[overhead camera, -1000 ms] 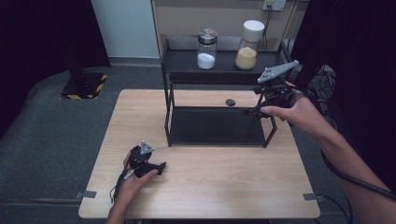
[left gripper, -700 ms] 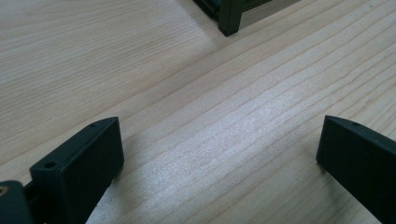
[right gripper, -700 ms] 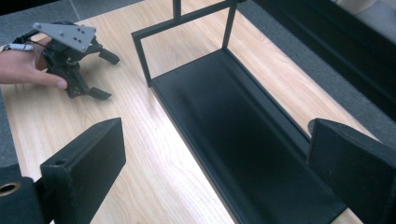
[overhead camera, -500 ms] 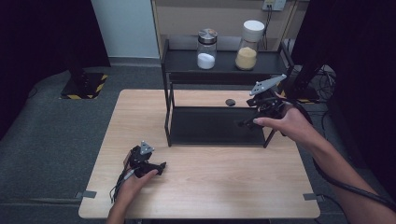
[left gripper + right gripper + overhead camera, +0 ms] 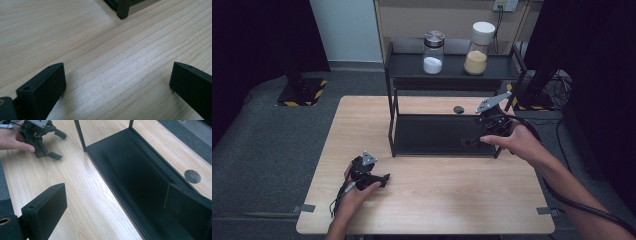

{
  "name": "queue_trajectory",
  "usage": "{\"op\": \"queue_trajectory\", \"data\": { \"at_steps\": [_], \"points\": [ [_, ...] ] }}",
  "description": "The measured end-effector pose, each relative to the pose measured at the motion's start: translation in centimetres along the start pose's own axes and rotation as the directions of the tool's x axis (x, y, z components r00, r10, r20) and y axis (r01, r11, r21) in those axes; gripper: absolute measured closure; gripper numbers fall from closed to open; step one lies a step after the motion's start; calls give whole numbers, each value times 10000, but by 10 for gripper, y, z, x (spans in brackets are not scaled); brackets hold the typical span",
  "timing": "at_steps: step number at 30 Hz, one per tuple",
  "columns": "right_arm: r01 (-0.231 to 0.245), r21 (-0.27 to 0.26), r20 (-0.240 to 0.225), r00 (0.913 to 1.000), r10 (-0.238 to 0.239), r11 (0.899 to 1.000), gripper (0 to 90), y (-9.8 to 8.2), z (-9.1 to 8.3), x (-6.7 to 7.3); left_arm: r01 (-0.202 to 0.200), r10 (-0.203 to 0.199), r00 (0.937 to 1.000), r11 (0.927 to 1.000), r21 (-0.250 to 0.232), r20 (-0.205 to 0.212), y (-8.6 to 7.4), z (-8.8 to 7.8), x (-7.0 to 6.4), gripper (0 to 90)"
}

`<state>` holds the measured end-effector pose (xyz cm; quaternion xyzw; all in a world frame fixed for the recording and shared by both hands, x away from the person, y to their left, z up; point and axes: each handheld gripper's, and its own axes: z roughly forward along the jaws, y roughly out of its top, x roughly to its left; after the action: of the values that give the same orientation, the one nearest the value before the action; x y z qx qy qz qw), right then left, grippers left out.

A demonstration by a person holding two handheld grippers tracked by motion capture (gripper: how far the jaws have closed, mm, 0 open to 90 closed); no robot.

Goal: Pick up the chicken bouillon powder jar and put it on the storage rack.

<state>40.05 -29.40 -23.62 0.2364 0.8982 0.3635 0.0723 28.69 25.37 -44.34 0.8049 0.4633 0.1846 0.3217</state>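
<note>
Right gripper (image 5: 473,141) poised at the near right corner of the black two-tier metal rack (image 5: 452,75), fingers spread wide with nothing between them, aimed across its dark lower tray (image 5: 140,177). Left gripper (image 5: 382,179) resting low on the pale wooden desk (image 5: 452,195) at the near left, well apart from the rack, fingers (image 5: 42,87) likewise spread over bare wood. Up on the top shelf, far side: glass jar of white powder (image 5: 433,52) beside glass jar of yellow grains (image 5: 477,48).

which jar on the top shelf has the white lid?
The jar of yellow-tan grains, the right one of the two on the rack. The jar of white powder beside it has a silver metal lid.
</note>
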Motion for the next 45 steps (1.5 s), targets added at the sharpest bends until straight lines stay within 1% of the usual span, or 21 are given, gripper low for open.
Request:
{"op": "queue_trajectory", "data": {
  "at_steps": [4,7,12,16,23,27,30,31,35,41,45],
  "points": [
    [-88,71,-118,9999,88,9999,50,-7,9,-1,-1,1,10000,10000,-2,-1,0,0,0,0],
    [-31,3,-254,9997,31,10000,54,-16,15,-2,2,-2,10000,10000,-3,-4,0,0,0,0],
    [-171,65,-349,9992,174,9998,55,-26,23,-3,2,-2,10000,10000,-4,-5,0,0,0,0],
    [-163,-28,-470,9988,161,9999,55,-35,29,-4,3,-3,10000,10000,-4,-7,0,0,0,0],
    [-292,-15,-639,9975,290,9996,54,-49,39,-4,-5,5,10000,10000,13,0,0,0,0,0],
    [-204,-41,-665,9976,201,9998,54,-58,45,-4,-2,2,10000,10000,14,-2,0,0,0,0],
    [-259,-120,-722,9971,250,9996,54,-64,48,-5,0,0,10000,10000,14,-7,0,0,0,0],
    [-335,-70,-724,9968,329,9994,54,-65,49,-5,4,-4,10000,10000,14,-6,0,0,0,0],
    [-316,-113,-782,9965,306,9994,52,-71,52,-5,3,-3,10000,10000,12,-5,0,0,0,0],
    [-513,-219,-891,9948,492,9984,52,-82,57,-7,2,-2,10000,10000,13,-7,0,0,0,0],
    [-610,-201,-938,9938,589,9979,52,-90,62,-7,2,-2,10000,10000,12,-6,0,0,0,0]
  ]
}}
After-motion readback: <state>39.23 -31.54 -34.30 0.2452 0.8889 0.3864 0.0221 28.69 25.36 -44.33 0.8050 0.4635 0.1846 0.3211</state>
